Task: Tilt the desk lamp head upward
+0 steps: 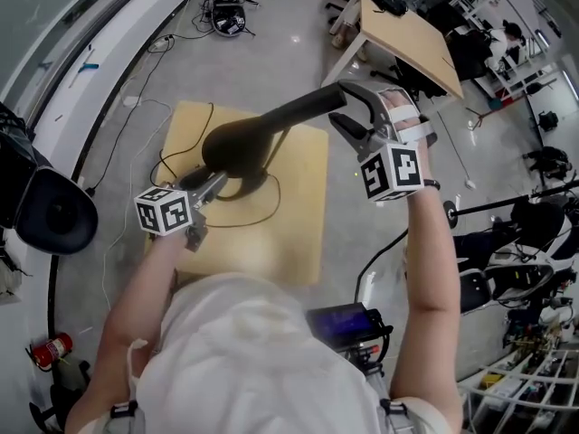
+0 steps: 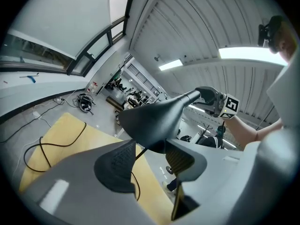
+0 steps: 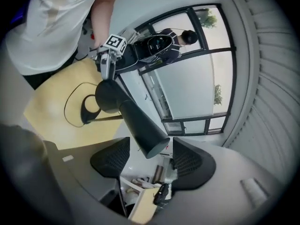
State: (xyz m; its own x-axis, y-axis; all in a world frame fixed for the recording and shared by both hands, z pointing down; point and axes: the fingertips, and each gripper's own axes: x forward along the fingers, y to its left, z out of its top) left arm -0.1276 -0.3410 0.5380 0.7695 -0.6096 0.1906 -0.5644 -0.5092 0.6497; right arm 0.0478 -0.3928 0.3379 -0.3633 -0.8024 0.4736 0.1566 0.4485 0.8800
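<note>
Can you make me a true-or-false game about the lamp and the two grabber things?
1. The lamp is black. True.
2. The right gripper is squeezing the lamp tight. False: its jaws stand apart, with the lamp's end between them but not pressed.
3. The lamp stands on a light wooden table. True.
4. The lamp's cord is white. False: it is black and loops across the table.
5. The left gripper is open. True.
</note>
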